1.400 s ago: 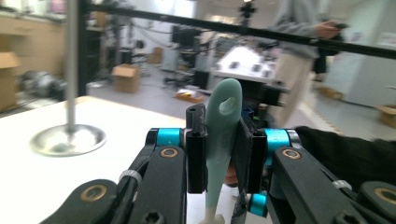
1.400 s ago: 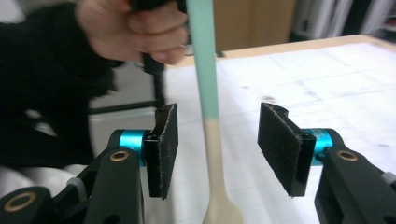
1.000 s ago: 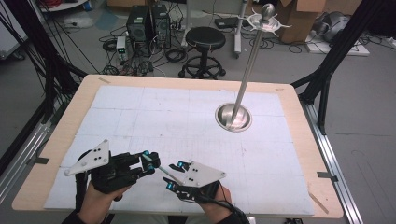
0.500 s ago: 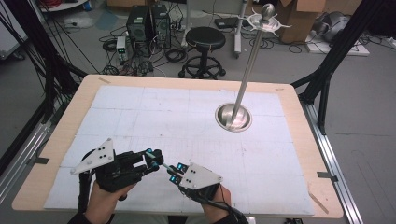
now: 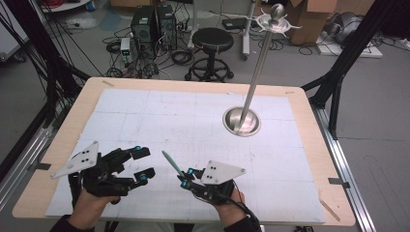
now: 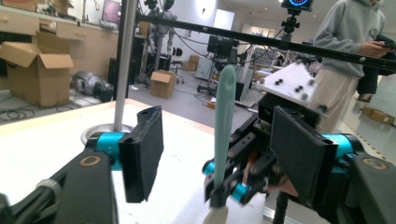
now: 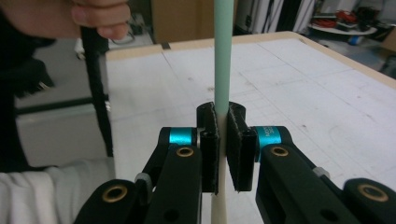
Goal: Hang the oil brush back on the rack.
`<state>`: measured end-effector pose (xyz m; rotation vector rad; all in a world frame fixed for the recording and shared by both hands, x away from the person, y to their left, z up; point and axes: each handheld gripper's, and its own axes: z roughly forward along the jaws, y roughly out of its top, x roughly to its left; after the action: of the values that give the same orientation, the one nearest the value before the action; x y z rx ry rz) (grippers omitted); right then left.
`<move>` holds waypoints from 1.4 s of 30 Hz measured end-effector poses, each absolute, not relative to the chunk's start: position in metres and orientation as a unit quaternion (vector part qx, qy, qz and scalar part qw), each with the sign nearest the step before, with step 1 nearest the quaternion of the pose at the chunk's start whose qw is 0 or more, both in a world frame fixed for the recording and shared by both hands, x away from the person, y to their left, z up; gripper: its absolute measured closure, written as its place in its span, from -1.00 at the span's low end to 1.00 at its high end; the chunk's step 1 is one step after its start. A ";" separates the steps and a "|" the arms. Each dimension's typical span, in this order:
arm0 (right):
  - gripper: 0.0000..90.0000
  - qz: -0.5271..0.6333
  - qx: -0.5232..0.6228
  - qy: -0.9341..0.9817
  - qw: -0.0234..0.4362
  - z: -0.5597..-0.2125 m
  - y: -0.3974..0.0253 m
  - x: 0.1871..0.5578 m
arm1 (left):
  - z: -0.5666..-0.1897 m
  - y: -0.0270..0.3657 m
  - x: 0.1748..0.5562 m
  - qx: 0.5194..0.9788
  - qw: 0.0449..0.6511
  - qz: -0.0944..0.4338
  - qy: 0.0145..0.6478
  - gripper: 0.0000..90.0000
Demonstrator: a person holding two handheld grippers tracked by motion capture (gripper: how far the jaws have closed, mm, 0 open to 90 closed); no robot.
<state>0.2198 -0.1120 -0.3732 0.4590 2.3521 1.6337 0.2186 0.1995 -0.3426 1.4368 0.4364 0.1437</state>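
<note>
Since the earlier frame the right gripper [image 5: 183, 180] has swung its pale green stick [image 5: 172, 164] upright toward 11 o'clock, pinched firmly; left gripper [image 5: 143, 164] spread at 9 o'clock; handover apparently pending; steel stand [image 5: 241, 121] at 1 o'clock untouched.

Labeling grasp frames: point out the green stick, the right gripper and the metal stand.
green stick [image 7: 222, 56]: right gripper view, on its pale green shaft above the fingers.
right gripper [image 7: 222, 140]: right gripper view, midway between its fingertips, shut on the stick.
metal stand [image 5: 241, 122]: high view, on its round base.
</note>
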 end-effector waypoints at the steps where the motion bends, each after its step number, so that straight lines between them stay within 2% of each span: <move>1: 0.88 0.568 0.156 0.801 0.105 -0.374 -0.115 0.222 | -0.343 0.202 0.219 0.653 0.729 0.066 0.197 -0.28; 7: 0.88 0.595 0.162 0.784 0.068 -0.370 -0.131 0.236 | -0.356 0.217 0.220 0.661 0.721 0.079 0.193 -0.45; 13: 0.88 0.624 0.192 0.755 0.057 -0.358 -0.153 0.261 | -0.375 0.226 0.225 0.665 0.711 0.090 0.213 -0.58; 29: 0.88 0.643 0.260 0.713 0.106 -0.289 -0.203 0.338 | -0.383 0.230 0.230 0.678 0.690 0.111 0.229 -0.60; 42: 0.88 0.652 0.307 0.679 0.141 -0.249 -0.230 0.378 | -0.385 0.233 0.231 0.675 0.692 0.108 0.233 -0.60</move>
<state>0.3781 -0.2295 -0.2494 0.8866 1.9595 1.8820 0.2309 0.2331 -0.3854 1.5086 0.5214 0.2412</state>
